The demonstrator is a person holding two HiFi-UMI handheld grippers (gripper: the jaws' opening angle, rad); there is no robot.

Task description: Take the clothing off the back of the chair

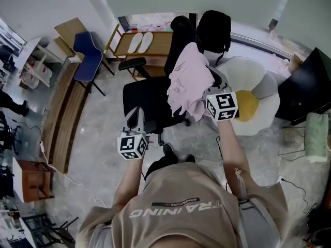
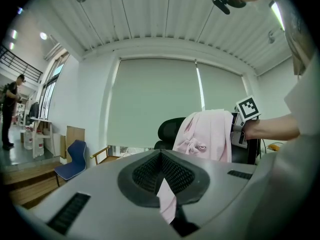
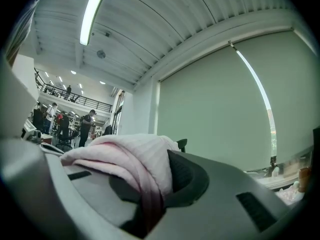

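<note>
The jaws of the right gripper [image 3: 150, 199] are squeezed shut on a fold of the pink clothing [image 1: 189, 79]. The clothing is hung at the back of the black chair [image 1: 147, 99]. The jaws of the left gripper [image 2: 167, 206] are closed together near the seat. A thin pale sliver is seen between them, and what it is cannot be told.

Pale marbled floor [image 1: 103, 156] under black office chair [image 1: 147, 98], blue chair [image 1: 88, 61], white flower-shaped cushion [image 1: 243, 76].

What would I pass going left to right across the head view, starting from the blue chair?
blue chair → left gripper → pink clothing → white and yellow cushion
</note>
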